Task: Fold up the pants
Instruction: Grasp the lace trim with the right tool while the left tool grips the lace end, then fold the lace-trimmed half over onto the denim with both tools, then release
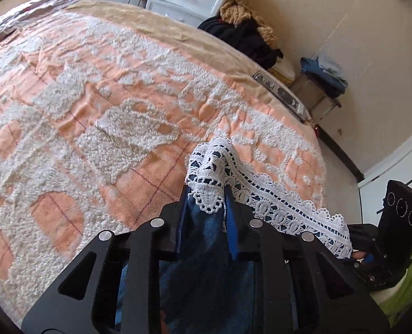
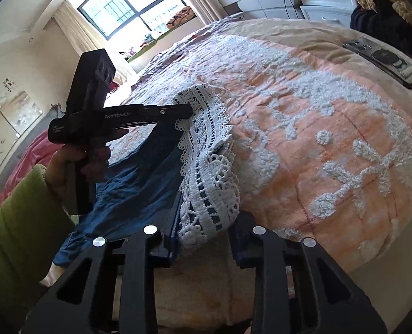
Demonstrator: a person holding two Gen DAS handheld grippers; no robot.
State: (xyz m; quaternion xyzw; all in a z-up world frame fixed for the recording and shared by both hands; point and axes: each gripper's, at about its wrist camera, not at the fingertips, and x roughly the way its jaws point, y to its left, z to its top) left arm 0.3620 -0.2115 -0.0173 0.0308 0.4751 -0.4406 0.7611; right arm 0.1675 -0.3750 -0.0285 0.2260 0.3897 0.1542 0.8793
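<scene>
Pants (image 2: 139, 183): blue denim with a white lace hem (image 2: 208, 183), hanging off the near edge of the bed (image 2: 345, 128) and held up by both tools; only the hem end lies over the bedspread.

Left gripper (image 1: 206, 192): jaws narrow and clamped on the pants at the lace hem; denim bunches between the two fingers and the lace spills over their tips (the right wrist view shows the same tool from the side, its tip buried in the lace).

Right gripper (image 2: 203, 231): jaws narrow, closed on the lace hem, a fold of lace bulging up between them; how firm the pinch is I cannot tell, as the lace covers the pads.

Hand (image 2: 77, 158): a person's hand in a green sleeve (image 2: 19, 222) holds the left tool by its handle.

Key relation: both grips sit on the same hem edge, left farther onto the bed, right nearer its edge; the lace band runs as a line from one to the other.

Long axis: the legs appear to trail from the hem back and down toward the person, away from the open bedspread.

Step judged: corners gripped, cloth not yet spread.

Next move needs: probably drawing the two grips apart along the hem and carrying it forward over the bed, so the length follows flat.

Risk: lace is loose and may slip or stretch.
</scene>
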